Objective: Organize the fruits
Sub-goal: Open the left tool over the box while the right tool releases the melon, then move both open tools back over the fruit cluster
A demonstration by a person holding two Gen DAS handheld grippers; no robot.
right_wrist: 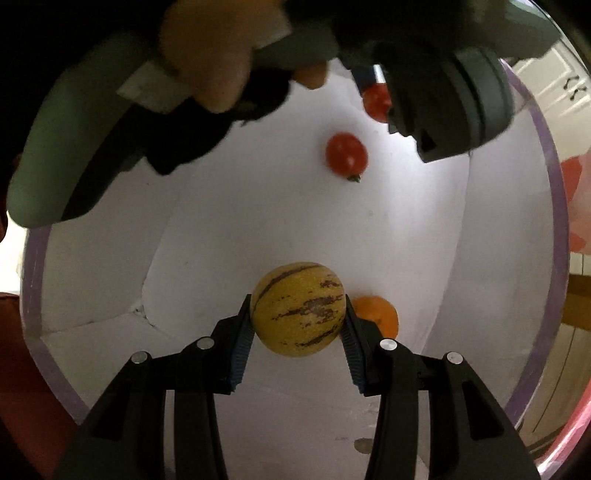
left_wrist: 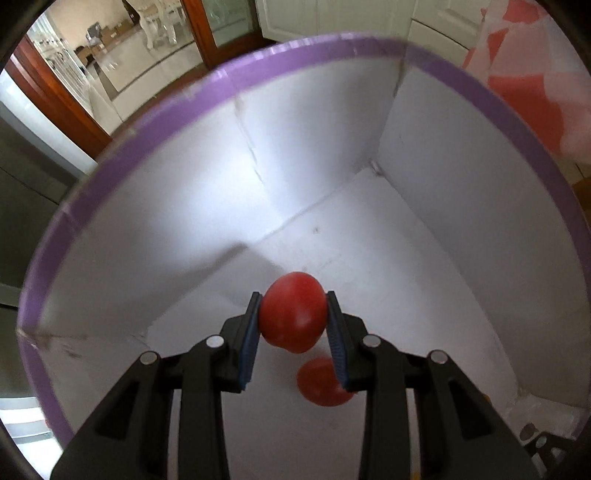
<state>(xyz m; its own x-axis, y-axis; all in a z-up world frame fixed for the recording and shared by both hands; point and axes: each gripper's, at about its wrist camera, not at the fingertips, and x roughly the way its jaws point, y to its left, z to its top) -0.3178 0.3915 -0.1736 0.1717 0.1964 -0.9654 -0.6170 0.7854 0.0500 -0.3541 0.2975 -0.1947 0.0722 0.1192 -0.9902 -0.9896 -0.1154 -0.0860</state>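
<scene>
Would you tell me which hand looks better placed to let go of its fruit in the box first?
Probably the left. Its tongs hold a tomato over bare box floor, beside another tomato. The right tongs hold a striped melon close against an orange.

A tomato (right_wrist: 346, 153) and an orange (right_wrist: 378, 317) lie in the box (left_wrist: 122, 155). The pepino melon (right_wrist: 298, 308) sits between the right gripper's (right_wrist: 297, 321) fingers, before the orange.

Glossy pale floor (left_wrist: 122, 70), wood-framed glass door (left_wrist: 207, 33), white panelled doors (left_wrist: 436, 22) behind.
</scene>
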